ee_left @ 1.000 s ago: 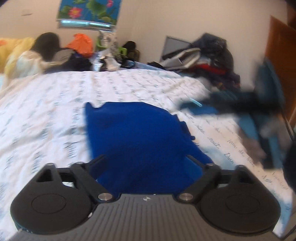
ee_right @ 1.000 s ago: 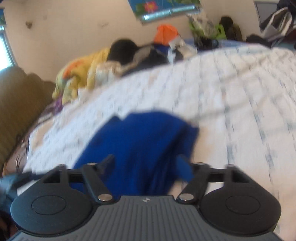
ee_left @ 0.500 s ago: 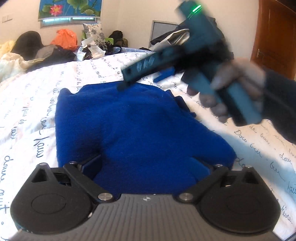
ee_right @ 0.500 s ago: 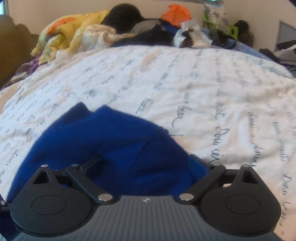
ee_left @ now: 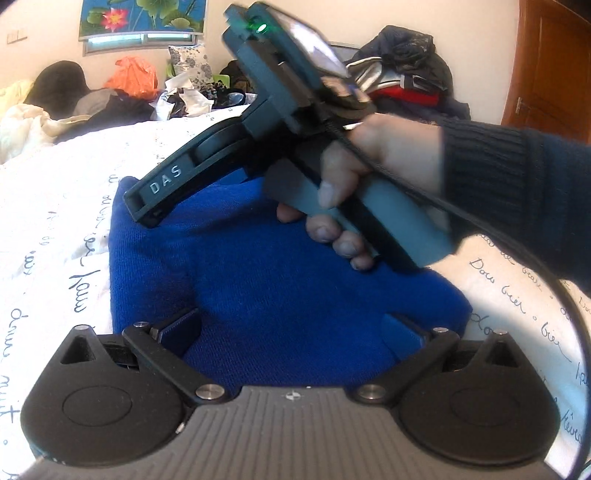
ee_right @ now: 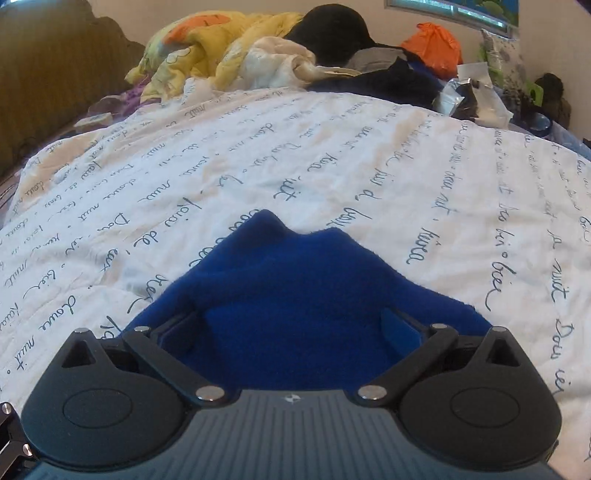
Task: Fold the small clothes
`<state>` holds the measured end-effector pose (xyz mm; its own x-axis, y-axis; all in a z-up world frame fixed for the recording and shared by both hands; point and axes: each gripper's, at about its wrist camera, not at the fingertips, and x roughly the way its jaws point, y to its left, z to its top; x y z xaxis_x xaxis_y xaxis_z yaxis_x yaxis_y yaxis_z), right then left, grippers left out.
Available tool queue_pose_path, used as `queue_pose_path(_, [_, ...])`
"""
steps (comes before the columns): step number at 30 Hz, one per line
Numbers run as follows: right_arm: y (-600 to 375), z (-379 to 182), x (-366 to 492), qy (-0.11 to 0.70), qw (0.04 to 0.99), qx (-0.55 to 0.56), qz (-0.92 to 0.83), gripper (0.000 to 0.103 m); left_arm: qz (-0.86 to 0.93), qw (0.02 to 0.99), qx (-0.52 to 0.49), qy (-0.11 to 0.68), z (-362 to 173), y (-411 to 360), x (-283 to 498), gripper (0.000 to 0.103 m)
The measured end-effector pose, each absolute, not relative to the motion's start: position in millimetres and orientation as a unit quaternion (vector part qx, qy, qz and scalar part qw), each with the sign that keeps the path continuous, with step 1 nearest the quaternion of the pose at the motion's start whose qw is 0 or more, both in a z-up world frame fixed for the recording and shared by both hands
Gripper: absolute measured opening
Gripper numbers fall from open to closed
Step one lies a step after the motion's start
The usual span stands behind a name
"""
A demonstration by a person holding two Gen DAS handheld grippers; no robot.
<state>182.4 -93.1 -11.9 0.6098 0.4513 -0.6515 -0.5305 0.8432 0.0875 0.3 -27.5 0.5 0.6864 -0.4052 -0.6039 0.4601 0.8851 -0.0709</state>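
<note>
A blue knit garment (ee_left: pixel 258 288) lies folded flat on the white bed sheet with script print (ee_left: pixel 55 221). My left gripper (ee_left: pixel 291 328) hovers over its near edge, open wide, and its pads press on nothing. A hand in a dark sleeve (ee_left: pixel 369 155) holds my right gripper (ee_left: pixel 155 206) over the garment's far left corner, tips down near the cloth. In the right wrist view the right gripper (ee_right: pixel 290 332) has its jaws opening, with the blue garment (ee_right: pixel 295 280) under and between the fingers, not pinched.
Along the far side of the sheet (ee_right: pixel 332 147) lie a yellow blanket (ee_right: pixel 207 55), dark clothes (ee_right: pixel 332 33) and an orange bag (ee_right: pixel 436 44). A heap of clothes (ee_left: pixel 402 74) and a wooden door (ee_left: pixel 554 66) stand at the right.
Both grippers' jaws have spread wider. The right gripper and its hand have swung into the left wrist view, over the garment toward its far left corner. The left gripper has sunk closer to the cloth.
</note>
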Motion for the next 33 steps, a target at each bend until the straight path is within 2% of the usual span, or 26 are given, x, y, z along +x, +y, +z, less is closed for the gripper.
queue_pose_path(6, [-140.3, 18.4, 113.4, 0.305, 0.918, 0.005, 0.252, 0.103, -0.240, 0.918, 0.027, 0.315, 0.6, -21.1, 0.1, 0.103])
queue_pose_path(9, [-147.0, -2.0, 106.4, 0.357, 0.904, -0.006, 0.236, 0.103, -0.241, 0.918, 0.028, 0.315, 1.0, -20.3, 0.9, 0.103])
queue_pose_path(11, [-149.5, -19.5, 94.4, 0.306, 0.920, -0.038, 0.241, 0.103, -0.240, 0.919, 0.027, 0.312, 2.5, -18.9, -0.6, 0.103])
queue_pose_path(14, [-166.9, 0.9, 94.9, 0.338, 0.910, 0.018, 0.240, 0.103, -0.241, 0.921, -0.021, 0.305, 13.8, 5.0, -6.0, 0.102])
queue_pose_path(17, [-218.6, 19.2, 94.3, 0.302, 0.917, 0.113, 0.235, 0.103, -0.226, 0.922, -0.074, 0.304, 31.2, 36.6, 13.1, 0.103])
queue_pose_path(19, [-251.7, 17.9, 112.1, 0.316, 0.919, 0.150, 0.182, 0.103, -0.190, 0.924, -0.096, 0.317, 36.9, 50.6, 44.9, 0.103])
queue_pose_path(23, [-281.9, -11.1, 157.9, 0.398, 0.885, 0.194, 0.146, 0.102, -0.146, 0.911, -0.113, 0.369, 28.1, 58.4, 117.9, 0.096])
queue_pose_path(26, [-272.3, -16.5, 169.3, 0.397, 0.881, 0.192, 0.173, 0.102, -0.134, 0.905, -0.112, 0.388, 20.7, 53.5, 154.7, 0.090])
queue_pose_path(27, [-266.0, -17.5, 172.2, 0.395, 0.879, 0.191, 0.187, 0.102, -0.142, 0.906, -0.102, 0.385, 20.6, 48.9, 160.2, 0.083])
queue_pose_path(28, [-257.5, -18.3, 173.7, 0.391, 0.880, 0.180, 0.199, 0.096, -0.157, 0.906, -0.090, 0.382, 20.0, 42.9, 163.2, 0.057])
queue_pose_path(29, [-248.4, -18.5, 173.6, 0.387, 0.884, 0.158, 0.210, 0.072, -0.165, 0.907, -0.079, 0.379, 21.0, 38.1, 164.0, 0.045])
queue_pose_path(30, [-236.5, -17.8, 172.6, 0.384, 0.890, 0.125, 0.211, 0.053, -0.160, 0.914, -0.062, 0.367, 23.8, 34.0, 163.3, 0.025])
queue_pose_path(31, [-231.2, -16.4, 172.7, 0.385, 0.887, 0.113, 0.229, 0.026, -0.139, 0.928, -0.029, 0.343, 26.6, 24.1, 158.6, 0.018])
queue_pose_path(32, [-229.5, -12.7, 171.5, 0.379, 0.887, 0.110, 0.241, 0.019, -0.131, 0.937, -0.010, 0.325, 31.2, 19.3, 152.7, 0.018])
queue_pose_path(33, [-227.9, -6.8, 169.9, 0.369, 0.892, 0.095, 0.244, 0.018, -0.127, 0.946, -0.001, 0.298, 36.9, 14.2, 144.8, 0.018])
